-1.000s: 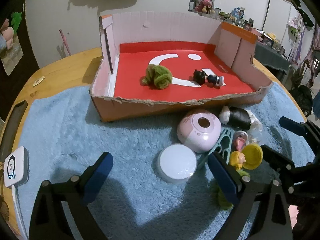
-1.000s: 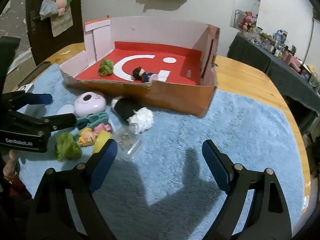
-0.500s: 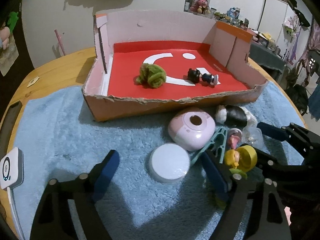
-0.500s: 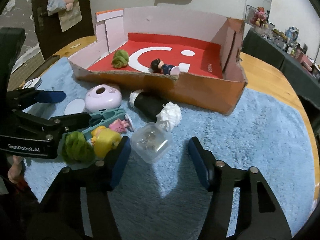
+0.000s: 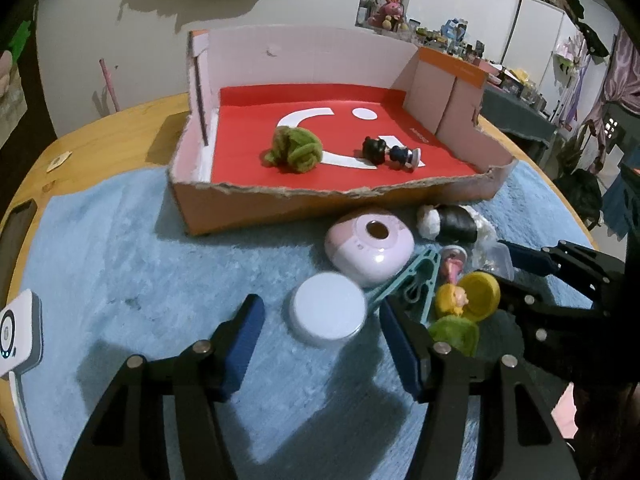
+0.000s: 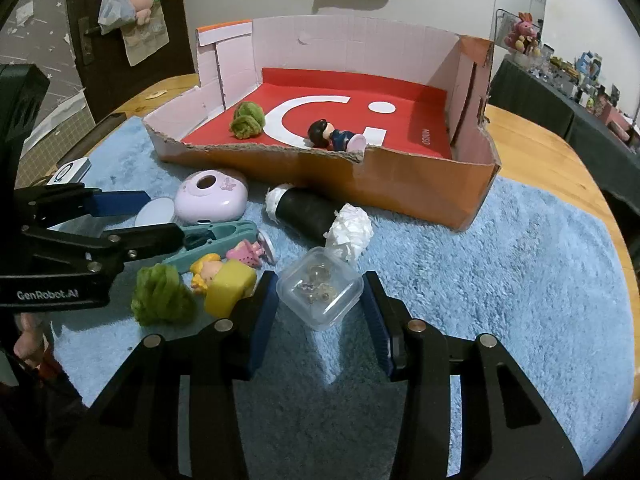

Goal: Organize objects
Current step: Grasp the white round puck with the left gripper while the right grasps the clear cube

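A: Two pieces lie in the open cardboard box with the red printed floor (image 5: 256, 204): a green ball of twisted yarn (image 5: 295, 150) and a small dark-haired doll in blue (image 5: 390, 153), lying on its side at three o'clock of the yarn.

B: And the rest?

A: By my count, most of the job is left. A cluster sits on the mat at six o'clock of the box: a pink domed plastic case with a round hole (image 6: 211, 197), a flat round white lid (image 5: 327, 311), a teal plastic clothes peg (image 6: 218, 236), a black roll with white wadding at its ends (image 6: 304, 214), a blond doll on a yellow base (image 6: 224, 280), a tiny pink figure (image 6: 247, 251) and a second tuft of green yarn (image 6: 160, 300).

B: The grippers?

A: The right gripper (image 6: 320, 304) is closing its jaws around a clear square plastic box of small trinkets (image 6: 320, 292); the pads flank it, though I cannot say whether they press yet. The left gripper (image 5: 322, 330) is closing with the white lid between its jaws, gaps showing on both sides.

B: The setting?

A: A shaggy light-blue mat (image 6: 520, 264) over a round wooden table (image 6: 532, 148), a white device (image 5: 18, 334) at nine o'clock, cluttered shelves at the back wall.
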A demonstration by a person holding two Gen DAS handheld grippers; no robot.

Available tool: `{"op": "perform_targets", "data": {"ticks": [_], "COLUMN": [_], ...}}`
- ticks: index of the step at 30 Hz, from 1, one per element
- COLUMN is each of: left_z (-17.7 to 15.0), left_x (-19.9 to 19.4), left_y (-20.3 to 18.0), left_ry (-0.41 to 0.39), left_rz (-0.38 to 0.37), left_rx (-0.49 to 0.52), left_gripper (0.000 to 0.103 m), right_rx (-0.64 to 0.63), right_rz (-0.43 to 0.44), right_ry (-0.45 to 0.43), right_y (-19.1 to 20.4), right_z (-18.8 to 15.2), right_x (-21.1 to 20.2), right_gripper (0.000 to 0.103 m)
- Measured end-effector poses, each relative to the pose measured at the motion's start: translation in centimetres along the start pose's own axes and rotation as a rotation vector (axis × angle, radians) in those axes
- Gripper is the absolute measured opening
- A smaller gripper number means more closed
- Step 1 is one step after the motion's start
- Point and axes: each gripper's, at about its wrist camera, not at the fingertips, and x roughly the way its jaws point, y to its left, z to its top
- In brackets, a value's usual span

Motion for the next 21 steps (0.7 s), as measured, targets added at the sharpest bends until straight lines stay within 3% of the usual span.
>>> {"op": "perform_targets", "data": {"ticks": [6,10,15,21], "left_z": [-0.3,-0.1,0.2,0.4], "left_x": [-0.2,-0.1,0.0,0.5], "left_y": [0.7,0.5,1.3,0.0], "left_ry": [-0.006,-0.011,-0.005,-0.015], "left_rz": [0.006,0.059,0.039,0.093], "left_rx": [0.002,0.048,0.025,0.069], "left_gripper": [0.063,0.060,0.060,0.055], "right_rx": [0.000,-0.005,0.001,-0.010], "right_rz": [0.002,0.001,0.000,-0.004], "right_ry": [-0.001,-0.001,-0.002,-0.005], "right_y": [0.0,0.0,0.0,0.1], "right_z": [-0.1,-0.1,0.0,0.0], "right_x": [0.0,0.0,0.0,0.1], "right_gripper": [0.041,0.041,0.041,0.041]}}
